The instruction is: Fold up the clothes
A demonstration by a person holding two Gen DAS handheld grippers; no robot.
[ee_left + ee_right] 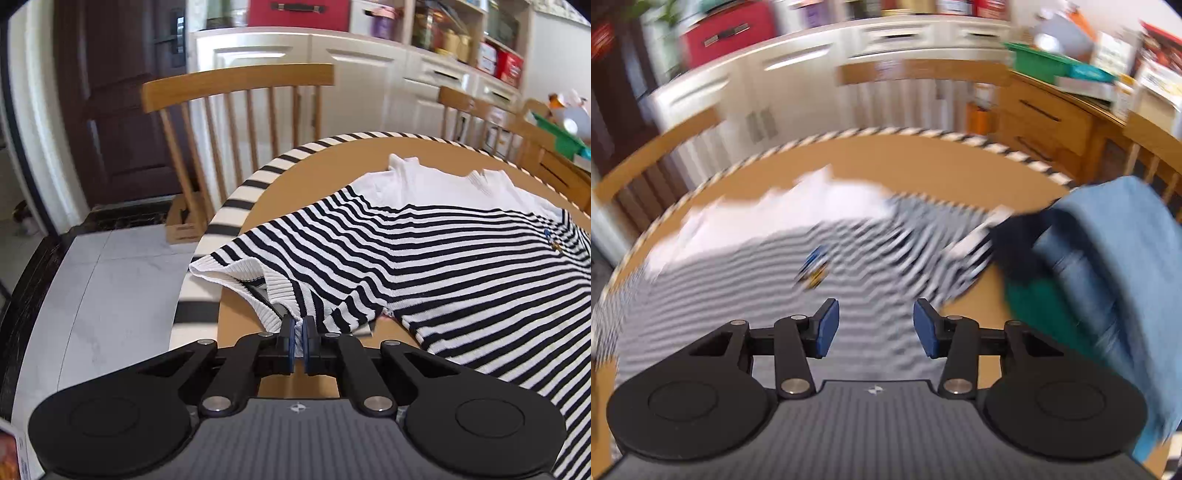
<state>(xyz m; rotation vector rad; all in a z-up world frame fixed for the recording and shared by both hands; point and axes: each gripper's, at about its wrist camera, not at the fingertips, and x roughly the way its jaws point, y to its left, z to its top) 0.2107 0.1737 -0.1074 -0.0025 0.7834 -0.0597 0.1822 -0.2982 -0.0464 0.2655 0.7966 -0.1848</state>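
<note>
Item: navy-and-white striped knit sweater with a plain white yoke and white ribbed cuffs (424, 251), lying spread across a round tan tabletop edged with a black-and-white striped band (236, 192); its collar end points to the far edge, and one sleeve reaches the near left edge, where the cuff rises off the surface. Left gripper (299, 332): blue-padded fingers pressed together on the sleeve fabric just behind the ribbed cuff, a pinch that suits carrying the sleeve inward over the body, judged from the lifted cloth. Right gripper (875, 326): jaws standing well apart with nothing between them, hovering over the striped body; this view is motion-blurred, so detail is poor. A small blue-and-yellow embroidered emblem (814, 267) shows on the chest. Near the right edge sits a stack of clothes, blue denim-like cloth over green and dark pieces (1108, 280), touching or overlapping the sweater's other sleeve; which of the two cannot be told. Wooden spindle-back chair (236, 96) stands beyond the far edge. The sweater lies largely flat, body unfolded.
</note>
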